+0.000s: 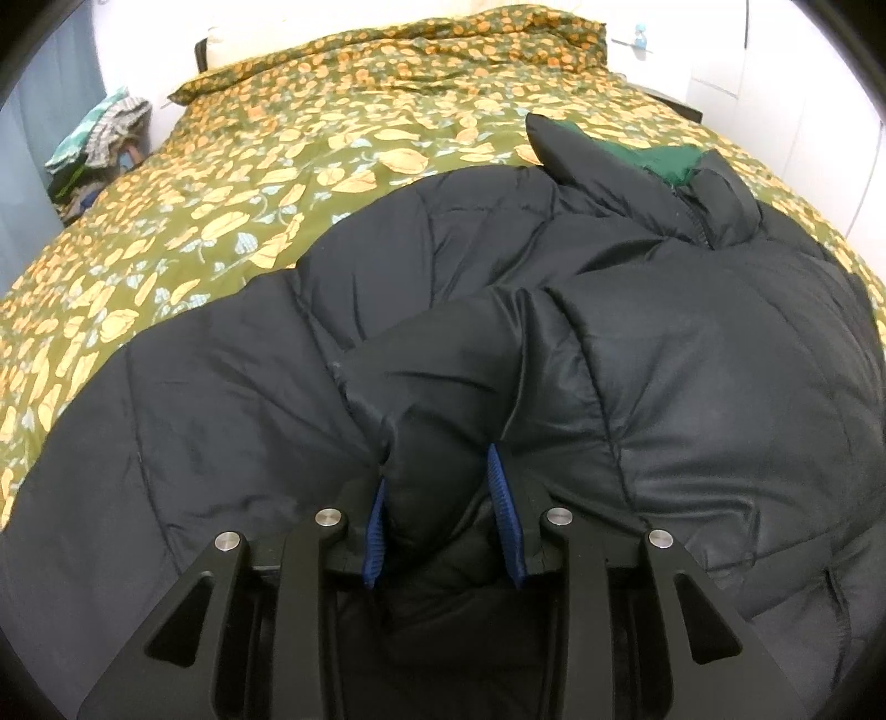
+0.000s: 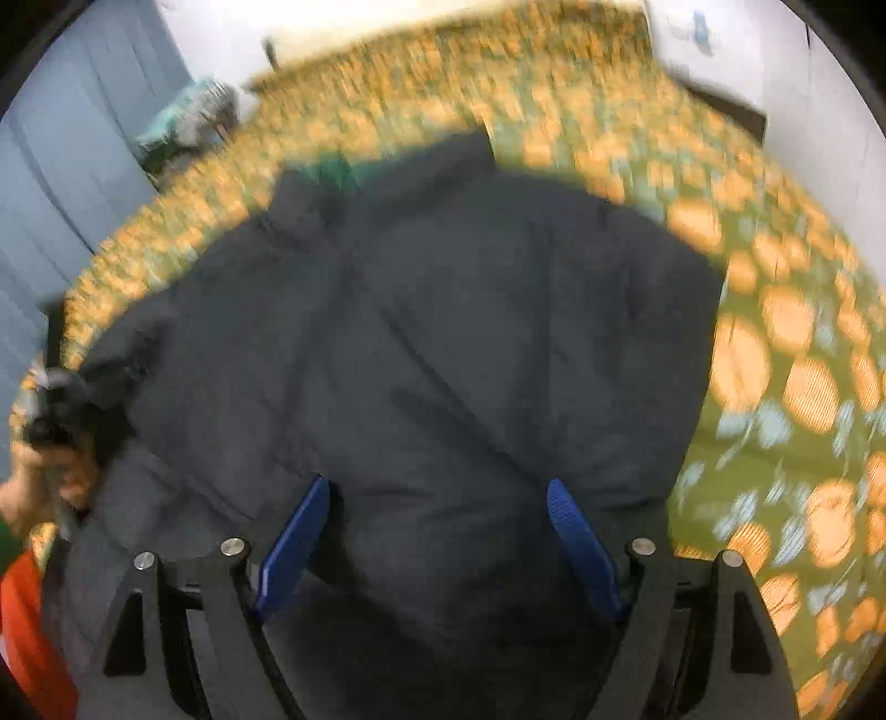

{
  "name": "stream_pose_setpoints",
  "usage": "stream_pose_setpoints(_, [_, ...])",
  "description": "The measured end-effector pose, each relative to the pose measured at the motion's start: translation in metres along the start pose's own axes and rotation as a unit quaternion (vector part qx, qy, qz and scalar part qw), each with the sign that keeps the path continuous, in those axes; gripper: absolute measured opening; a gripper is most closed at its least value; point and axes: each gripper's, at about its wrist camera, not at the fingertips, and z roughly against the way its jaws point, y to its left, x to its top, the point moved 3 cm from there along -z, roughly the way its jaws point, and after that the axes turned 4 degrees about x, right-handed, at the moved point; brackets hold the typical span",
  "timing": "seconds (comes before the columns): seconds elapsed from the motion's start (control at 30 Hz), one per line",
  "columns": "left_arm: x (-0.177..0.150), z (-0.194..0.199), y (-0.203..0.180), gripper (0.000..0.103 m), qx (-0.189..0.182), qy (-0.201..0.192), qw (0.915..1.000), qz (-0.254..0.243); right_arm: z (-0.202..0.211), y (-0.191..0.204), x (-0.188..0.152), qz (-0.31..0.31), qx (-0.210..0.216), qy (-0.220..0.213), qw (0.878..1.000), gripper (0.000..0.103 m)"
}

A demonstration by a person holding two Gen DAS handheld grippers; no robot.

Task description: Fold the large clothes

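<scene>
Left wrist view. A bed covered by an olive quilt [image 1: 277, 183] printed with orange and pale blue flowers fills the frame; white walls are seen behind it. A heap of mixed clothes [image 1: 94, 149] is piled at 10 o'clock, beside a grey-blue curtain. A small blue bottle [image 1: 640, 34] is made out at 1 o'clock, too small for any label to be read. The black puffer jacket [image 1: 692, 376] is spread over the near half of the bed, from 8 o'clock through centre to 3 o'clock, its collar and green lining [image 1: 659, 160] turned up at 1 o'clock. The left gripper [image 1: 437, 471] is seen at 6 o'clock, its jaws partly apart with a raised fold of jacket fabric bunched between the blue pads [image 1: 504, 515]; the fold is touched on both sides. The jacket's near hem is cut off by the gripper body. No writing is legible.

Right wrist view. The whole frame is smeared by motion blur; the quilt's [image 2: 775, 387] pattern is reduced to orange blobs. The jacket [image 2: 443, 332] is laid across centre, collar toward 11 o'clock. The right gripper [image 2: 437, 498] is held wide apart at 6 o'clock over the jacket's lower part; nothing is gripped, and whether the pads touch the fabric cannot be told. At 9 o'clock a blurred hand [image 2: 33, 487] and part of the other gripper are partly cut off; an orange-red shape [image 2: 27, 637] at 8 o'clock cannot be identified. No labels are readable.
</scene>
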Motion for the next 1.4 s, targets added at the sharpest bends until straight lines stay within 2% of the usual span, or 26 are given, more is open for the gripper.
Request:
stream_pose_setpoints(0.07, [0.0, 0.0, -0.001, 0.035, 0.004, 0.0, 1.0, -0.003, -0.015, -0.01, -0.003, -0.026, 0.02, -0.001, 0.999, 0.083])
stream_pose_setpoints(0.23, [-0.001, 0.001, -0.001, 0.038, 0.012, -0.001, 0.9999, -0.003, -0.022, -0.009, -0.002, -0.009, -0.004, -0.017, 1.0, 0.085])
stream_pose_setpoints(0.33, [0.0, 0.016, -0.002, 0.054, 0.05, 0.009, 0.9987, -0.008, -0.014, -0.007, -0.002, -0.009, -0.006, -0.024, 1.0, 0.084])
stream_pose_setpoints(0.4, [-0.006, 0.034, -0.001, 0.065, 0.051, 0.012, 0.9985, -0.012, 0.002, -0.001, -0.004, -0.002, -0.025, -0.034, 0.999, 0.084])
stream_pose_setpoints(0.43, [-0.011, 0.045, 0.0, 0.074, 0.043, 0.01, 0.999, -0.011, 0.01, 0.0, -0.005, 0.002, -0.033, -0.043, 0.999, 0.084])
stream_pose_setpoints(0.47, [-0.017, 0.058, 0.004, 0.081, 0.029, 0.005, 0.9996, -0.007, 0.023, 0.005, -0.007, 0.005, -0.038, -0.057, 0.998, 0.084])
stream_pose_setpoints(0.57, [-0.042, 0.102, 0.022, 0.088, -0.022, -0.003, 0.9997, 0.007, 0.063, 0.016, -0.021, 0.0, -0.029, -0.087, 0.996, 0.084])
stream_pose_setpoints(0.6, [-0.049, 0.111, 0.027, 0.089, -0.028, -0.004, 0.9996, 0.009, 0.076, 0.019, -0.028, -0.006, -0.026, -0.093, 0.995, 0.084])
stream_pose_setpoints(0.7, [-0.077, 0.142, 0.057, 0.093, -0.021, -0.01, 0.9993, 0.031, 0.105, 0.03, -0.051, -0.015, -0.02, -0.111, 0.994, 0.084])
stream_pose_setpoints(0.83, [-0.117, 0.164, 0.102, 0.093, 0.0, 0.005, 0.9969, 0.079, 0.13, 0.044, -0.09, -0.024, -0.013, -0.126, 0.992, 0.084])
stream_pose_setpoints(0.9, [-0.138, 0.17, 0.127, 0.093, 0.015, 0.016, 0.993, 0.116, 0.136, 0.053, -0.111, -0.029, -0.011, -0.128, 0.991, 0.084])
stream_pose_setpoints(1.07, [-0.171, 0.171, 0.178, 0.093, 0.016, 0.035, 0.9735, 0.225, 0.134, 0.088, -0.144, -0.014, -0.003, -0.123, 0.992, 0.084])
stream_pose_setpoints(1.13, [-0.179, 0.164, 0.197, 0.093, 0.018, 0.044, 0.9621, 0.268, 0.13, 0.103, -0.155, -0.01, 0.007, -0.117, 0.993, 0.084])
stream_pose_setpoints(1.2, [-0.183, 0.156, 0.215, 0.093, 0.003, 0.041, 0.9476, 0.317, 0.125, 0.119, -0.164, -0.005, 0.018, -0.113, 0.993, 0.084])
stream_pose_setpoints(1.27, [-0.186, 0.145, 0.235, 0.093, -0.016, 0.033, 0.9273, 0.373, 0.118, 0.134, -0.17, 0.002, 0.025, -0.108, 0.994, 0.084])
stream_pose_setpoints(1.33, [-0.187, 0.134, 0.25, 0.093, -0.033, 0.026, 0.9119, 0.408, 0.115, 0.144, -0.174, 0.004, 0.033, -0.103, 0.994, 0.084])
stream_pose_setpoints(1.4, [-0.191, 0.12, 0.269, 0.093, -0.027, 0.022, 0.8924, 0.45, 0.114, 0.152, -0.176, 0.008, 0.04, -0.099, 0.994, 0.084])
